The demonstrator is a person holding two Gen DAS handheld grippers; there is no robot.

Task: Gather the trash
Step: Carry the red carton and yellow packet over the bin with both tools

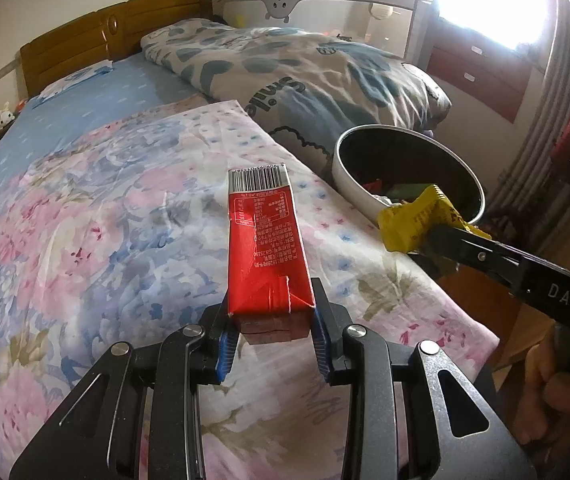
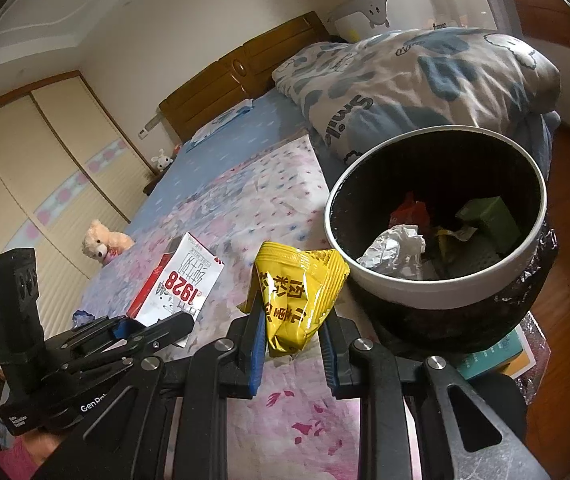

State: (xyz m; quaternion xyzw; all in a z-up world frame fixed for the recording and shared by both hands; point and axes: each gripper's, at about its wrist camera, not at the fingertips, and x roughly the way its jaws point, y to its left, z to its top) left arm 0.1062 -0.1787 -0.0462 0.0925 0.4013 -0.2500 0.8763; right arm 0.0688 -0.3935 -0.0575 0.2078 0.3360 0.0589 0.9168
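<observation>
My left gripper (image 1: 271,330) is shut on the base of a red and white milk carton (image 1: 263,248), which sticks out forward over the flowered bedspread (image 1: 97,208). That carton (image 2: 181,280) and the left gripper (image 2: 125,330) also show in the right wrist view. My right gripper (image 2: 293,344) is shut on a crumpled yellow snack packet (image 2: 297,292). The packet (image 1: 413,220) hangs just left of the white-rimmed trash bin (image 2: 437,280), near its rim. Inside the bin (image 1: 365,192) lie crumpled paper, a green box and red wrappers.
A folded grey and blue quilt (image 1: 305,76) lies on the bed behind the bin. A wooden headboard (image 1: 117,36) stands at the far end. A teddy bear (image 2: 103,244) sits at the bed's left edge. A person's hand (image 1: 541,392) holds the right gripper's handle.
</observation>
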